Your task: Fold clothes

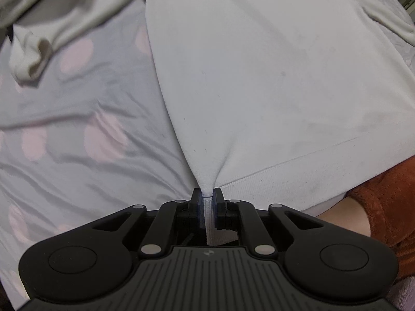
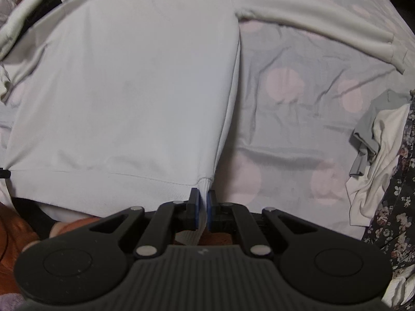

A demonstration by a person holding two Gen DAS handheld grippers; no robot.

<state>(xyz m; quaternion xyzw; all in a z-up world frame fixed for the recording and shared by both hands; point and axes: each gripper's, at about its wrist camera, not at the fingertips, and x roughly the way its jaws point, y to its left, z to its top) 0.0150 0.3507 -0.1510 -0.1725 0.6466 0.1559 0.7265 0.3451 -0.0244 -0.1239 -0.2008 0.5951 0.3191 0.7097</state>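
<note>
I'm pinching the white sweatshirt at its ribbed hem with both claws. My left claw is closing narrow on the hem's left corner, the cloth puckering into a peak at the grip. My right claw is clamping the right corner the same way, ribbing bunched between the blue pads. The sweatshirt is lying spread on the bed sheet, grey with pink dots, body flat, its right sleeve stretched out to the side of the body and its left sleeve crumpled beside the body's upper left. A pile of other clothes is sitting well to the right of the sweatshirt.

I'm judging this as a two-corner hold on the hem; whether I'm smoothing it out or carrying the hem up toward the collar, the pictures aren't settling. Either way, I'm wanting even tension across both corners, hem kept straight, both layers caught.
</note>
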